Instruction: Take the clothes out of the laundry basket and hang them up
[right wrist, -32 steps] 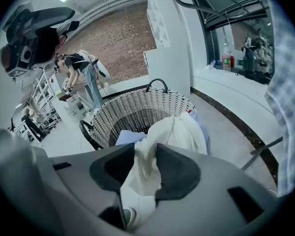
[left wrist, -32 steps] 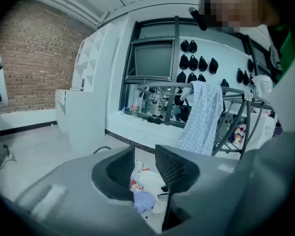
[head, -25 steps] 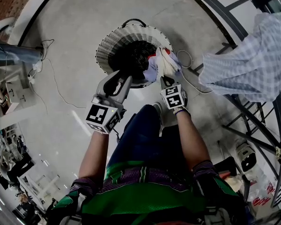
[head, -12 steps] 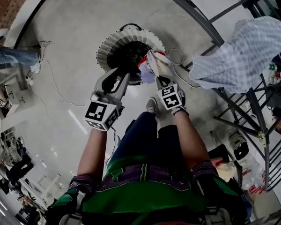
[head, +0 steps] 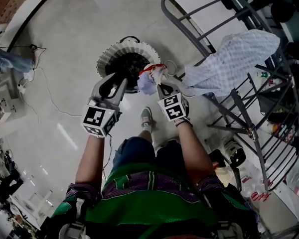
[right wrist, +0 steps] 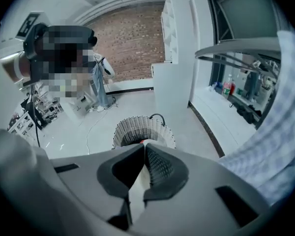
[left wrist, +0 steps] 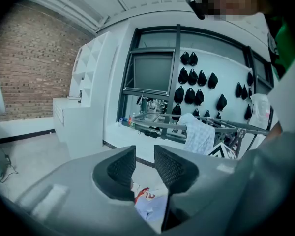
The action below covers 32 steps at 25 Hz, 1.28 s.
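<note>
- Left tongs (head: pixel 113 82): open and empty, just narrowed slightly, over the basket (head: pixel 108 59).
- Right tongs (head: pixel 158 83): clamped on a white garment (head: pixel 147 81), held above the basket, rack (right wrist: pixel 236 44) to the right.

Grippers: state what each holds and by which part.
Right gripper pinches a white and red garment by a bunched fold. Left gripper, jaws just eased closer, stands open, nothing between them.

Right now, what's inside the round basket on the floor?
Only a dark inside shows in the basket. The garment in the right gripper covers part of it.
</note>
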Motion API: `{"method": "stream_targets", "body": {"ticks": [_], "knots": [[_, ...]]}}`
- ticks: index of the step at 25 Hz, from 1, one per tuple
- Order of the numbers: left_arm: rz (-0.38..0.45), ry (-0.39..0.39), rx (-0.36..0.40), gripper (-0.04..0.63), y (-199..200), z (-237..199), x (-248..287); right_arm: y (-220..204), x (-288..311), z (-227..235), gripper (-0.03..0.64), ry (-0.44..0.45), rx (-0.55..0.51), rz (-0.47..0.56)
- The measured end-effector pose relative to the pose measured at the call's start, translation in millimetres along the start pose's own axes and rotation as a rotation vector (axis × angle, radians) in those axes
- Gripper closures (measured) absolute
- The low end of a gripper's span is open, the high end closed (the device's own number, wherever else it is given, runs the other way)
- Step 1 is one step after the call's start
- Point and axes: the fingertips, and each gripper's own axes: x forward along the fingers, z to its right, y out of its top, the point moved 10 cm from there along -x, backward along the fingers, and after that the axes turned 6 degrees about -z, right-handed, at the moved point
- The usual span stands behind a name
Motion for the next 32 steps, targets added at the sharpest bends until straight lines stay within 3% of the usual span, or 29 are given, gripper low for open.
{"method": "stream_targets", "body": {"ticks": [15,32], "knots": [[0.1,-0.008,0.022,0.469,52,62,-39,26,-132,5,0.607,-0.066,-0.079,0.142],[0.173,-0.045,0.148,0.469,86,158,-90,42,-305,-14,0.607,-0.183,-0.167,0.407]]}}
